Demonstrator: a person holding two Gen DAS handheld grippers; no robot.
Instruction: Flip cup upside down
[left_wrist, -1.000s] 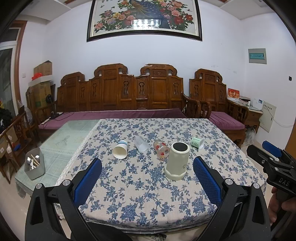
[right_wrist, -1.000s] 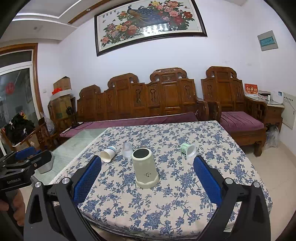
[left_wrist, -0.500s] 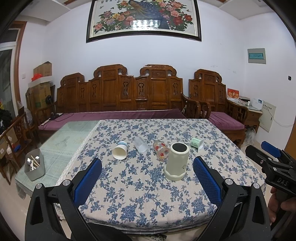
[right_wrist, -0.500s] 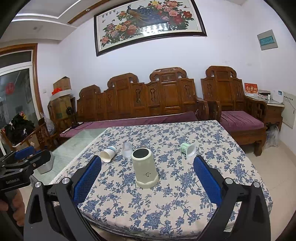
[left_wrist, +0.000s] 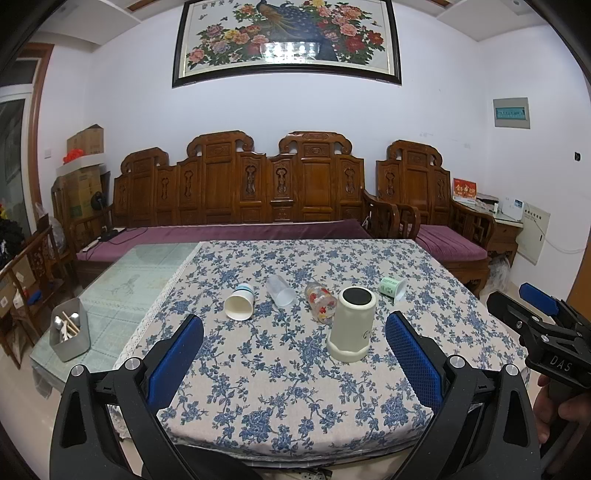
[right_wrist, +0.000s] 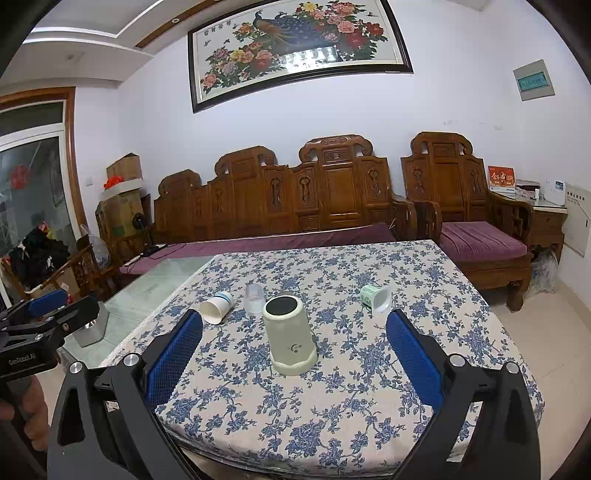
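A tall cream cup (left_wrist: 352, 330) (right_wrist: 289, 336) stands on its wide end on the floral tablecloth, dark round end up. Behind it lie on their sides a white paper cup (left_wrist: 239, 306) (right_wrist: 216, 308), a clear plastic cup (left_wrist: 280, 290) (right_wrist: 254, 297), a flower-printed glass (left_wrist: 320, 301) and a green cup (left_wrist: 392, 287) (right_wrist: 375, 296). My left gripper (left_wrist: 293, 354) is open and empty, back from the near table edge. My right gripper (right_wrist: 293, 354) is open and empty, with the cream cup between its fingers' lines but farther away.
The table (left_wrist: 258, 424) has bare glass (left_wrist: 136, 280) on its left part, with a metal tub of utensils (left_wrist: 70, 334) near that edge. A carved wooden bench (left_wrist: 240, 199) and armchair (right_wrist: 476, 229) stand behind. The other gripper shows at each view's side.
Both views have shifted only slightly; the cups lie where they were and both grippers stay open.
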